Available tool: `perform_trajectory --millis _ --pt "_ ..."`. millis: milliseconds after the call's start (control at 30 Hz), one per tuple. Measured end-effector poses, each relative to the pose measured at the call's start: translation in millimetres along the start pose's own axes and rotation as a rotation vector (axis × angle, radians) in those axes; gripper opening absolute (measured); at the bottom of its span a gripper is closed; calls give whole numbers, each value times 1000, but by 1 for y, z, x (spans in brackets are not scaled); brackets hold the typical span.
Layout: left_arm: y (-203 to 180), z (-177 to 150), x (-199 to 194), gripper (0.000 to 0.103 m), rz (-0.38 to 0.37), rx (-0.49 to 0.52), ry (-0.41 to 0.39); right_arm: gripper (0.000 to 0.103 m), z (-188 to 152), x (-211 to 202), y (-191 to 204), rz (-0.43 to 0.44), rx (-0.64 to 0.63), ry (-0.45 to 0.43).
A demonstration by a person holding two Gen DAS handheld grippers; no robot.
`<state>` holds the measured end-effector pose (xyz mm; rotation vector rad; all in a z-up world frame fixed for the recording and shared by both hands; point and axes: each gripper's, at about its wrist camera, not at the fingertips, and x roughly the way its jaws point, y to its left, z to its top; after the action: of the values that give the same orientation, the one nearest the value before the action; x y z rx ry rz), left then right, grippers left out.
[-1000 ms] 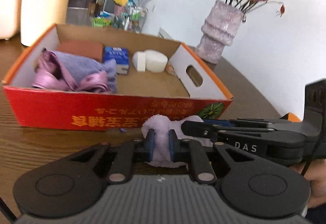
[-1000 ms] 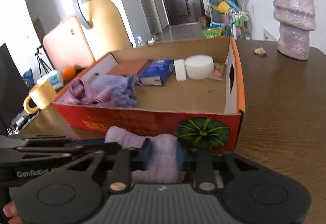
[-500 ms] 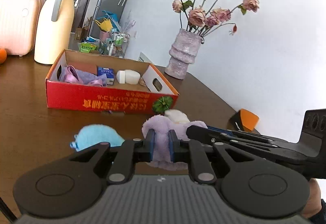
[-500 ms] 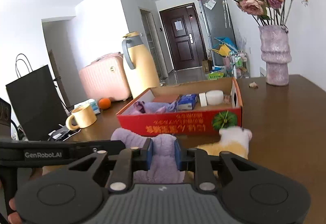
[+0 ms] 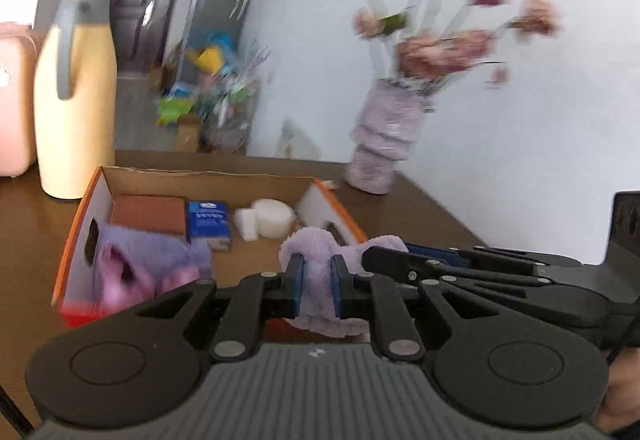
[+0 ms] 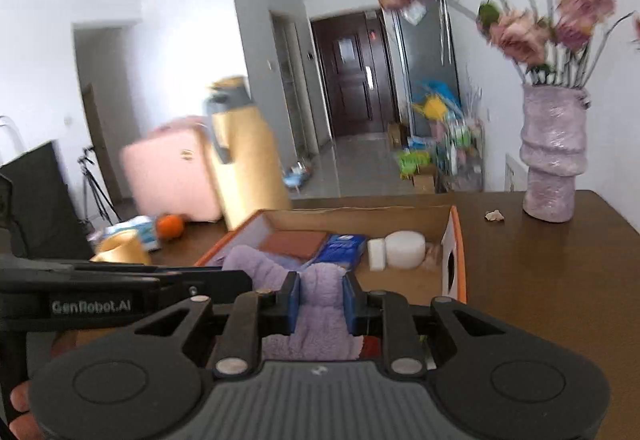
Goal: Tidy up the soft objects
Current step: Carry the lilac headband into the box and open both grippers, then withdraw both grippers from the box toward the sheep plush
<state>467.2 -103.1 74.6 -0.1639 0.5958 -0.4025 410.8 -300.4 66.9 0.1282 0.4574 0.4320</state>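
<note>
Left wrist view: left gripper (image 5: 316, 282) and right gripper (image 6: 320, 302) both clamp the fluffy lilac towel (image 5: 318, 288) above the open orange-rimmed cardboard box (image 5: 200, 176), where purple cloths (image 5: 140, 260) already lie; release into it remains.

The left gripper (image 5: 316, 286) and the right gripper (image 6: 320, 304) sit side by side. Each has its fingers (image 5: 295, 290) clamped on the purple cloth (image 5: 318, 280).

A purple vase (image 6: 554, 156) of pink flowers (image 6: 520, 36) stands on the brown table (image 6: 560, 280), with a yellow thermos (image 5: 74, 112) and pink suitcase (image 6: 172, 172) opposite.
</note>
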Motion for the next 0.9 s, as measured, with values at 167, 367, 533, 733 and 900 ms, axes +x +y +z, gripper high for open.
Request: perform_trajectory --millis 167,367,533,733,900 --pt "35 34 98 15 92 -43 160 22 44 109 -47 -24 81 163" --pt "61 28 140 22 177 -21 210 28 41 195 -64 -66 93 334" --pt "68 27 135 28 179 2 180 37 35 213 -66 -74 80 339" --pt "58 36 109 45 201 44 131 43 48 195 -61 -103 43 289" --pt "41 48 49 51 213 86 46 56 67 141 -55 -130 -31 222"
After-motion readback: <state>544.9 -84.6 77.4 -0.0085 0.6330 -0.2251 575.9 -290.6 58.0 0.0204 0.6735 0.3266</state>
